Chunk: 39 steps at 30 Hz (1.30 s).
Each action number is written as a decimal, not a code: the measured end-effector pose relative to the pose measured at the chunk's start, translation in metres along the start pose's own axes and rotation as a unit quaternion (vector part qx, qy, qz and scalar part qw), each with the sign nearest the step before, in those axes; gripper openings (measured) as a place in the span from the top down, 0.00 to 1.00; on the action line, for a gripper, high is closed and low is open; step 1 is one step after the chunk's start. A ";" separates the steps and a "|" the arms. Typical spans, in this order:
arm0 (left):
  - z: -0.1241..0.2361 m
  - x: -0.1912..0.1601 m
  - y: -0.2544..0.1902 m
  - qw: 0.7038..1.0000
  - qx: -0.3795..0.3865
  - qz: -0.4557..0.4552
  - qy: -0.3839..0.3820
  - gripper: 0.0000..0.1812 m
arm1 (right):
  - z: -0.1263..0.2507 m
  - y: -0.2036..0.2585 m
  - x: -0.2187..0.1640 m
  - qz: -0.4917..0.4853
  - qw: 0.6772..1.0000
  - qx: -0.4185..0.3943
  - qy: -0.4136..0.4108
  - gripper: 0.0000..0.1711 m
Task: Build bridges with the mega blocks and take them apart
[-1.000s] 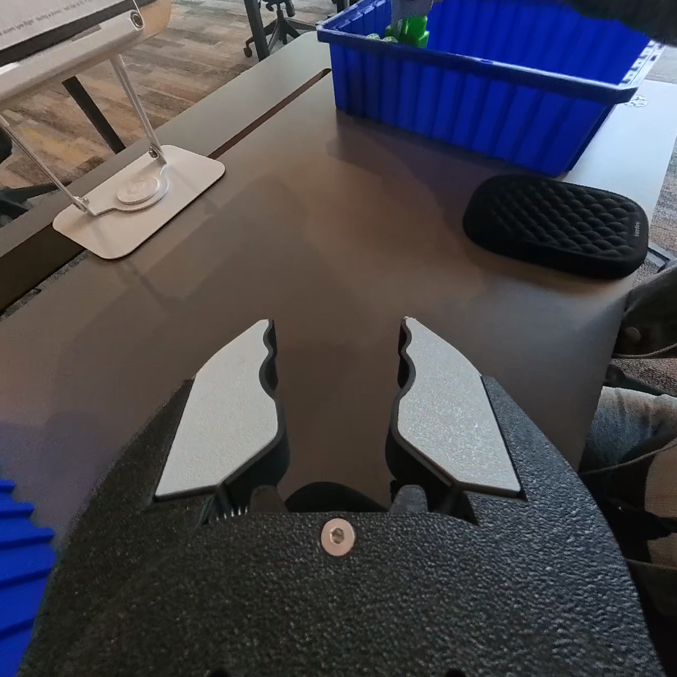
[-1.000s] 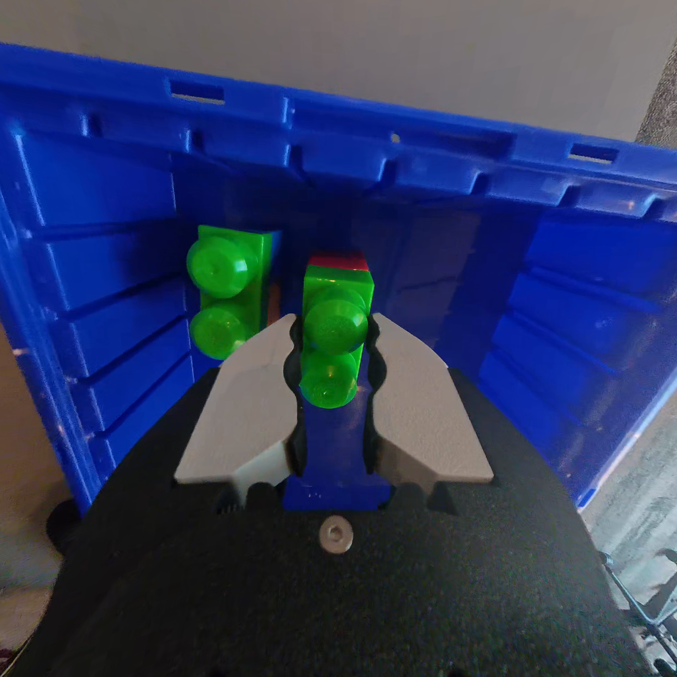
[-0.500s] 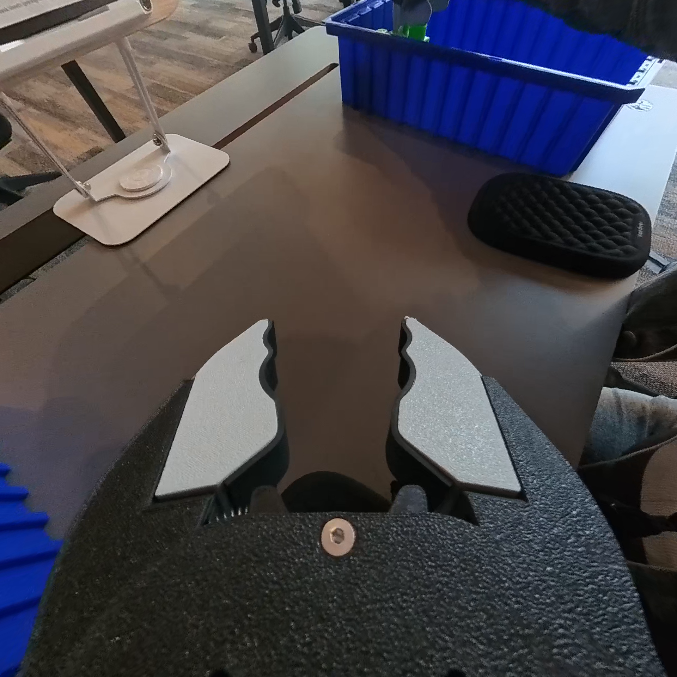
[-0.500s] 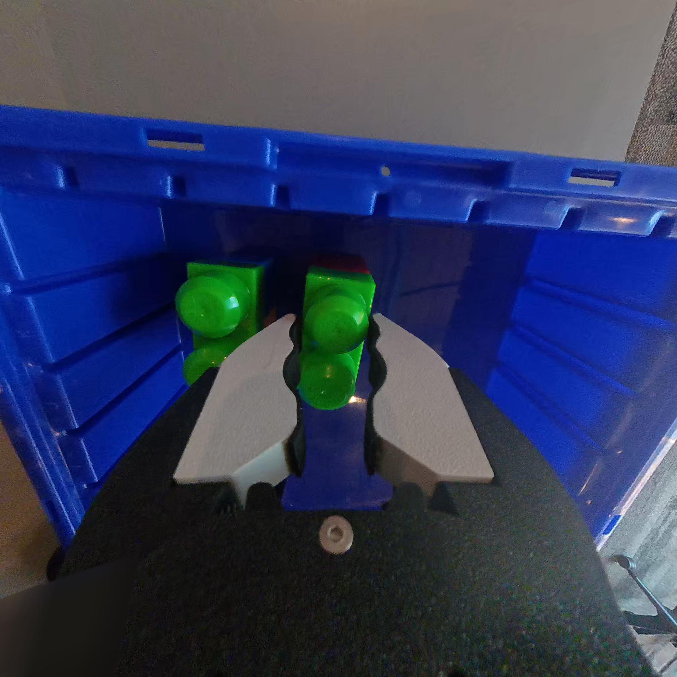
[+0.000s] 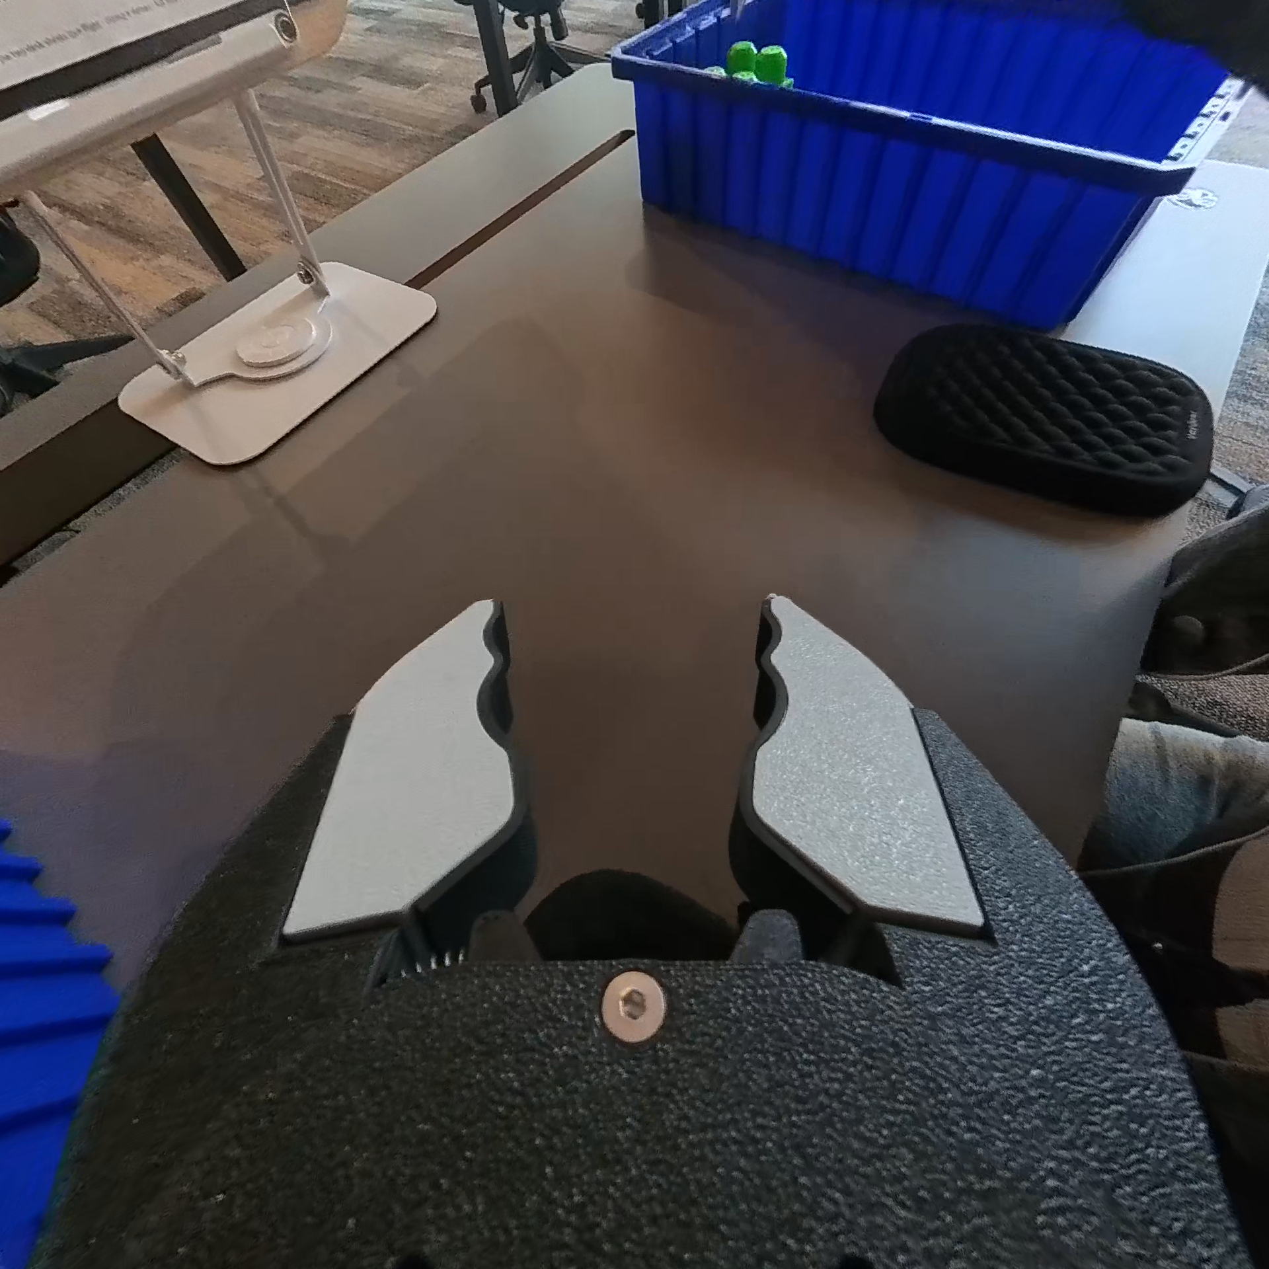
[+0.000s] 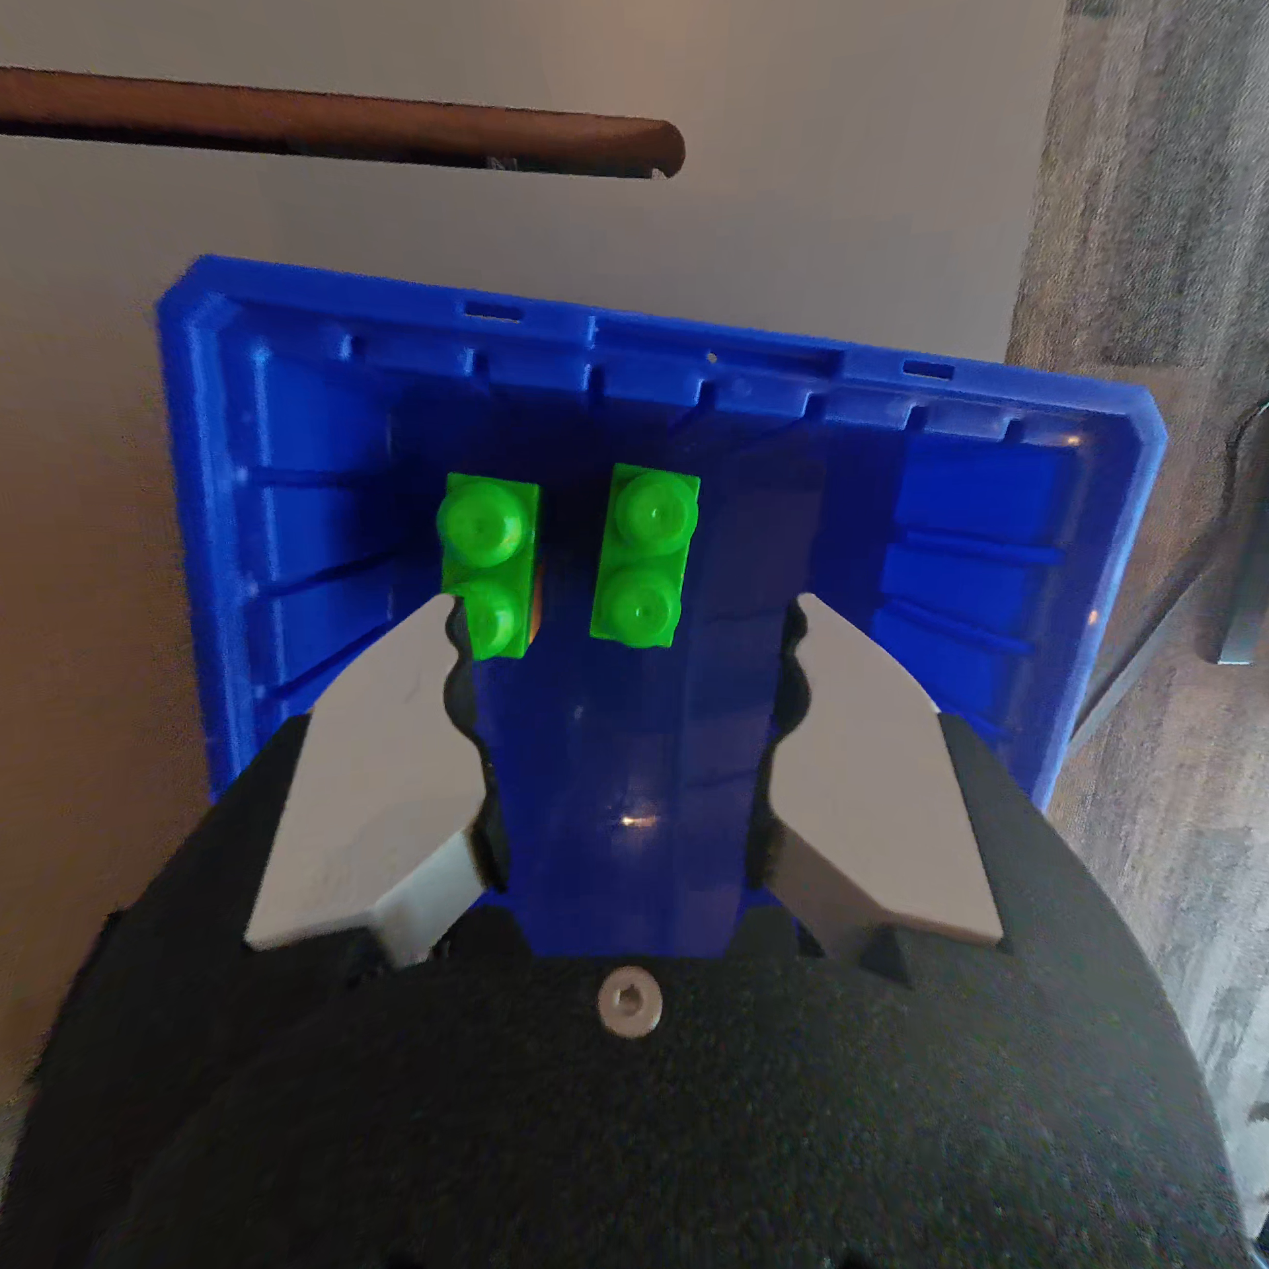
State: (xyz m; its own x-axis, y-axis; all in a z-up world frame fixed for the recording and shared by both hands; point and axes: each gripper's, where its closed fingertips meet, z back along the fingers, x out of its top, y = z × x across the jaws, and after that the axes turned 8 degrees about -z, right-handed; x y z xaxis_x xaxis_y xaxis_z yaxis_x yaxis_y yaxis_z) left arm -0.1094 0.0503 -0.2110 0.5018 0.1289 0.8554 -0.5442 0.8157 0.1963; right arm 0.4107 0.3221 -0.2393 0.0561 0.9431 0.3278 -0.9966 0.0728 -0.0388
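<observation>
Since 0.5 s ago the right gripper [image 6: 621,604] has let go of the green block stack [image 6: 645,556] it was clamped on, spread its fingers wide and pulled back up, so more of the blue bin [image 6: 1016,494] rim now shows. Result: that stack stands free on the bin floor, just beside a second green-topped stack [image 6: 489,549], apart from it, both studs-up. Judged step: deposit done; likely two bridge piers set, or parts stowed after teardown — cannot tell which. Each top block is bright green w/ two round studs in a row; a sliver of orange shows at the edge of the second stack, lower layers otherwise hidden from this angle. Right fingers open, holding nothing. Left gripper [image 5: 632,604] hovers over the bare brown table [image 5: 618,446], fingers open, empty, pose approx. unchanged. In the left wrist view the bin sits at the far end of the table, green studs [image 5: 755,63] just visible above its rim; black wrist pad [image 5: 1044,426] lies near it.
</observation>
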 end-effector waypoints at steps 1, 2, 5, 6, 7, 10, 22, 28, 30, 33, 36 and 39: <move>0.001 0.000 0.000 1.000 0.000 0.000 -0.001 0.61 | 0.008 0.002 0.000 0.004 1.000 0.000 -0.012 0.48; 0.002 0.000 0.001 1.000 0.001 0.000 -0.002 0.61 | 0.017 0.005 0.000 0.006 1.000 0.002 -0.027 0.46; 0.005 -0.002 0.005 1.000 0.012 0.002 0.003 0.59 | 0.045 0.021 -0.004 0.013 0.997 0.026 -0.074 0.36; 0.006 -0.002 0.007 1.000 0.017 0.003 0.003 0.59 | 0.054 0.026 -0.006 0.016 0.995 0.030 -0.092 0.33; 0.007 -0.002 0.008 1.000 0.020 0.005 0.002 0.58 | 0.064 0.030 -0.009 0.022 0.993 0.030 -0.110 0.29; 0.012 -0.003 0.014 0.999 0.032 0.007 0.003 0.55 | 0.090 0.046 -0.026 0.044 0.988 0.033 -0.147 0.27; 0.081 0.001 0.074 0.989 0.143 0.026 -0.016 0.57 | 0.172 0.131 -0.103 0.107 0.933 0.108 -0.325 0.32; 0.135 -0.006 0.119 0.980 0.193 0.050 -0.022 0.57 | 0.181 0.160 -0.136 0.126 0.913 0.141 -0.360 0.36; 0.151 -0.011 0.136 0.977 0.203 0.064 -0.019 0.57 | 0.181 0.166 -0.143 0.132 0.910 0.146 -0.365 0.37; 0.168 -0.020 0.161 0.974 0.207 0.088 -0.022 0.60 | 0.180 0.171 -0.147 0.132 0.905 0.146 -0.378 0.39; 0.175 -0.032 0.187 0.972 0.196 0.128 -0.024 0.61 | 0.176 0.173 -0.148 0.133 0.903 0.141 -0.383 0.39; 0.173 -0.046 0.217 0.967 0.184 0.174 -0.032 0.61 | 0.174 0.174 -0.148 0.133 0.902 0.133 -0.389 0.39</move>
State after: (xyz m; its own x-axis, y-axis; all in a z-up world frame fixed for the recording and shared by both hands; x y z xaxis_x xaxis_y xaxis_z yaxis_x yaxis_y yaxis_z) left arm -0.3670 0.1235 -0.1244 0.2088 0.3153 0.9257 -0.8808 0.4719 0.0380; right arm 0.2183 0.1387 -0.1303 -0.1429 0.3957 0.9072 -0.9535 -0.3007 -0.0190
